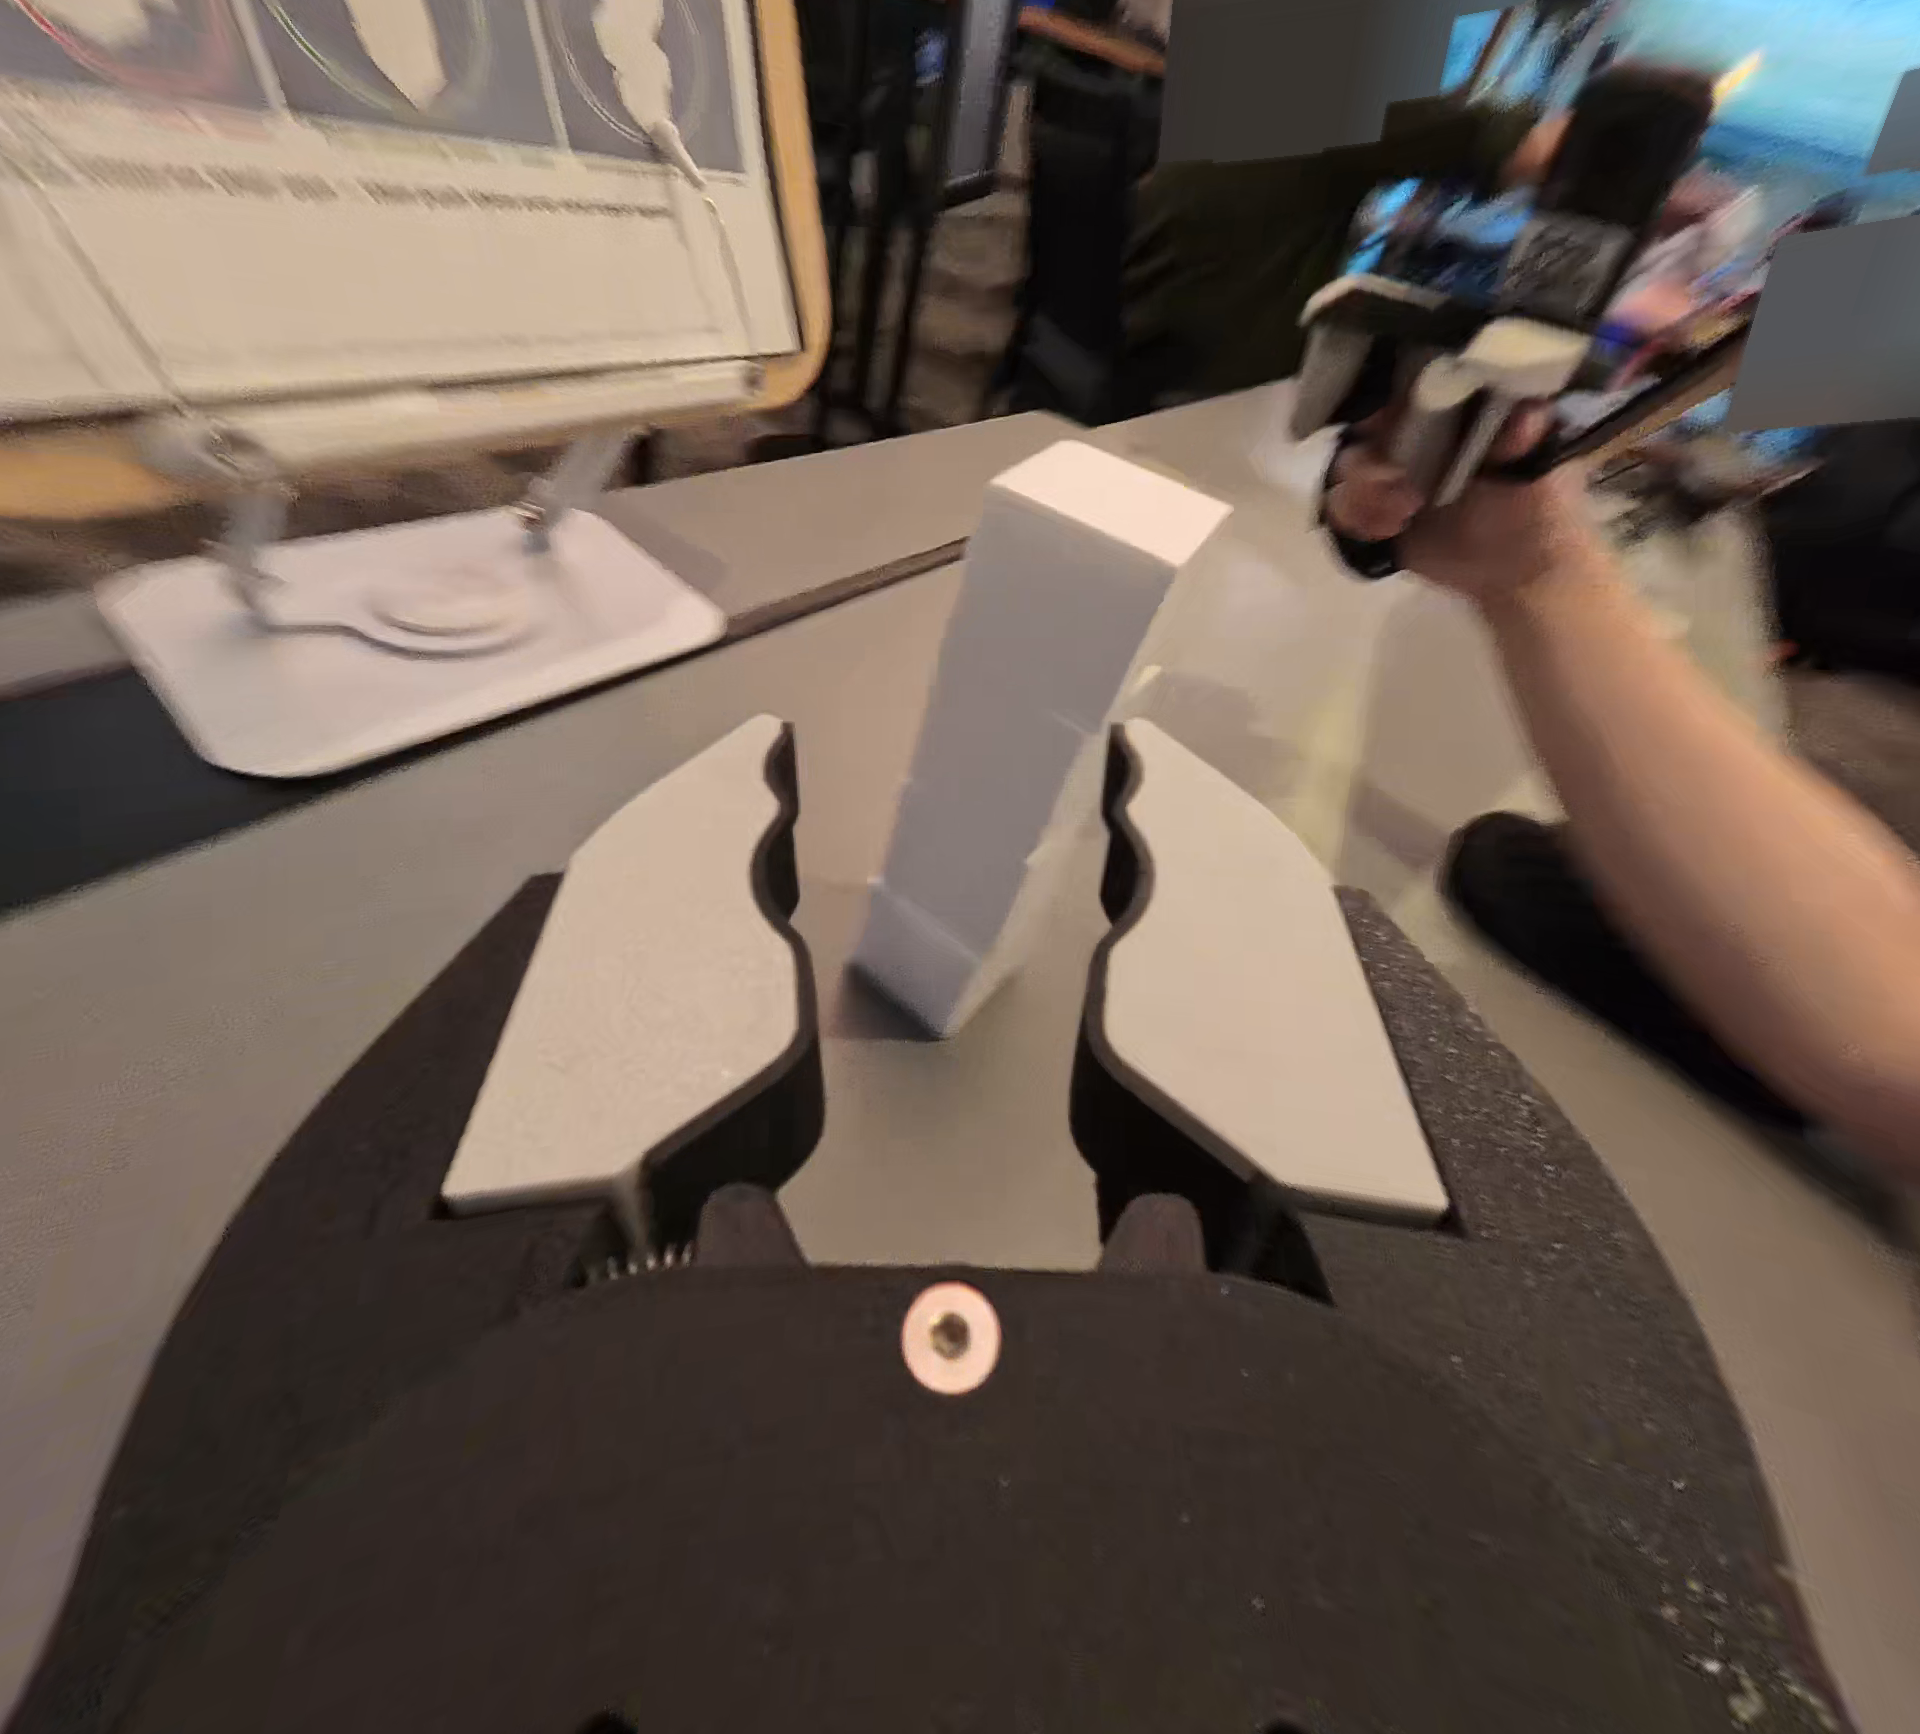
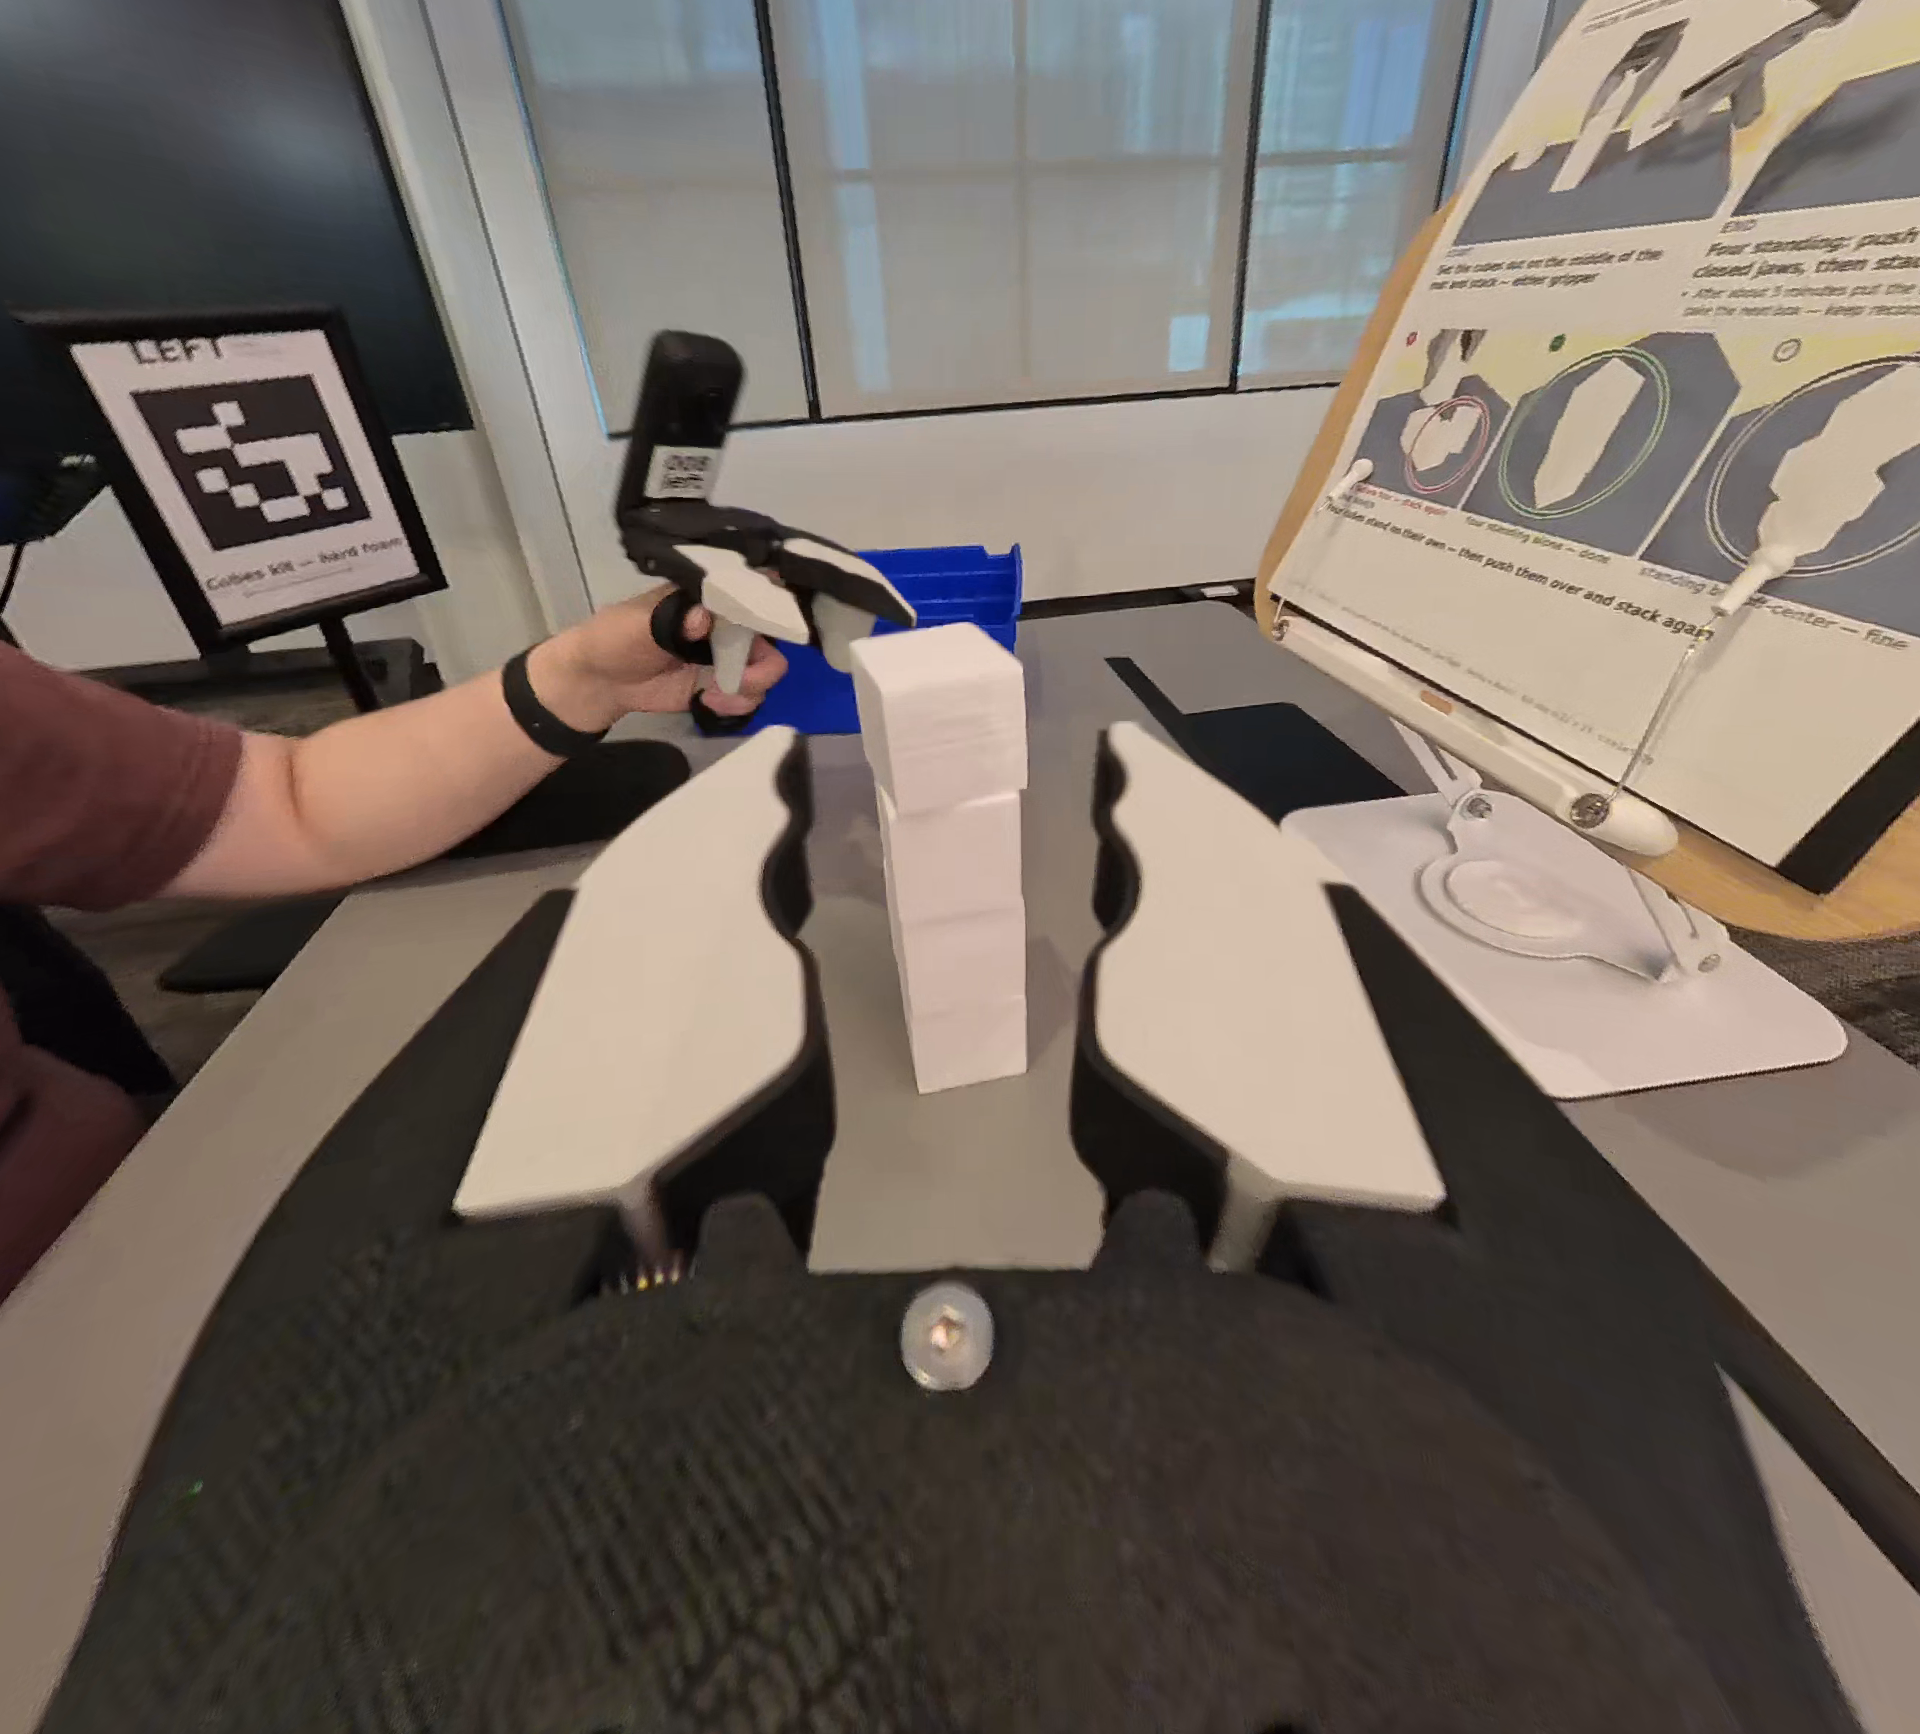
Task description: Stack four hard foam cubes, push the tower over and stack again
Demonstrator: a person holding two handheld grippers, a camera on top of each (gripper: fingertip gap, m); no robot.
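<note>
1. Four white hard foam cubes [image 2: 951, 853] stand stacked in one tower on the grey bench [image 2: 312, 1113], the upper cubes slightly offset from the lower ones.
2. Right tool [image 2: 951, 863], with white fingers on a black body, sits low near the bench with its fingers spread wide, the tower showing in the gap between them and touching neither.
3. Left tool [image 2: 831, 604], held in a person's hand [image 2: 644, 656], hovers beside the tower's top cube; its own view also shows the fingers spread wide with the tower [image 1: 1023, 749] framed between them, and nothing gripped.
4. Blue plastic bin [image 2: 935, 588] sits behind the tower.
5. White stand [image 2: 1558, 957] holding an illustrated instruction sheet [image 2: 1621, 396] rests at the bench's right side, well apart from the cubes.
6. Black-framed marker sign [image 2: 249, 469] stands at far left.
</note>
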